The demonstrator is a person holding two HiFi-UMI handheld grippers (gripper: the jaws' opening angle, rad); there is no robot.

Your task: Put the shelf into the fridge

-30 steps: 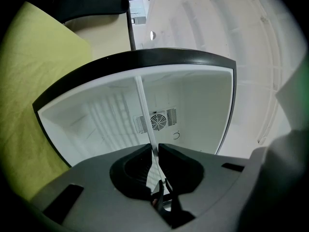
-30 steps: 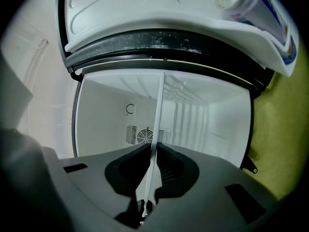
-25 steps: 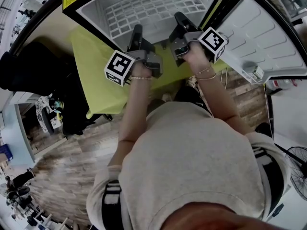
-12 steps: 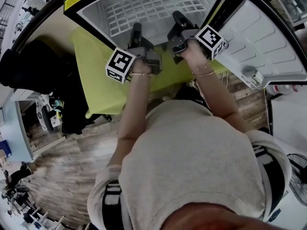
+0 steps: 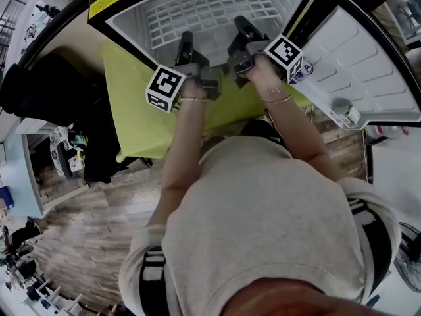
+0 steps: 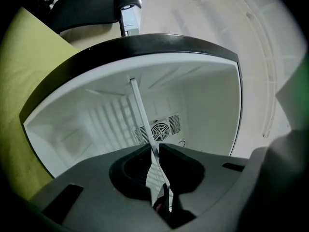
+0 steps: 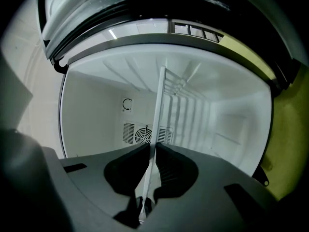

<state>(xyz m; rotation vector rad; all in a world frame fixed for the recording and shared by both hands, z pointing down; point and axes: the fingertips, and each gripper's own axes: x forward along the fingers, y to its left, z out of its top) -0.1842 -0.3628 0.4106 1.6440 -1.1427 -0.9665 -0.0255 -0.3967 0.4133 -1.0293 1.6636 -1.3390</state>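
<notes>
— What's hard to make out?
— The shelf (image 5: 210,12) runs off the head view's top; edge-on, it hides part of the fan grille (image 7: 141,135) ahead.
— And the grip?
— Left gripper (image 6: 155,151) and right gripper (image 7: 152,149) each pinch its near edge, jaws almost together, inside the fridge (image 6: 207,105); the open door (image 5: 368,64) stands beside the right one.

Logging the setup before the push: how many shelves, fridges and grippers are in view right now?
1 shelf
1 fridge
2 grippers: left gripper and right gripper, each shut on the shelf
Total: 4
</notes>
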